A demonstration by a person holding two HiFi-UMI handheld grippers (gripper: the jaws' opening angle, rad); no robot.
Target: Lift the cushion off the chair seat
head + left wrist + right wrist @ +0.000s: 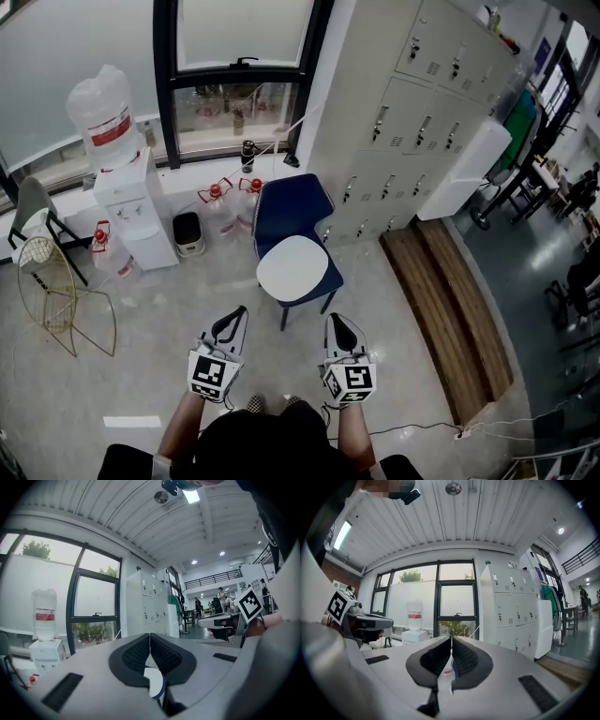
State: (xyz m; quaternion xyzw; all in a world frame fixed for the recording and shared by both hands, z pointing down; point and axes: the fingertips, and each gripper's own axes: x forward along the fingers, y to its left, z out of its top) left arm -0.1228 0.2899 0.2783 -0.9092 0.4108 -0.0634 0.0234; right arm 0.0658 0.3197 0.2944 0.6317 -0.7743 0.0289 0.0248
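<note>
The white round cushion (292, 267) lies flat on the seat of the blue chair (292, 208). The chair stands on the floor (169, 309) between the water dispenser (126, 197) and the grey lockers (412, 112). The head view alone shows this layout, with the left tool (234, 319) and right tool (337, 323) side by side, short of the chair and apart from it. Only the gripper views show the jaws plainly. The left tool's pads (136, 656) meet with nothing between them, and a sliver of cushion shows beneath. The right tool's pads (436, 658) are likewise closed and empty. The pale shape below them is possibly a bottle.
</note>
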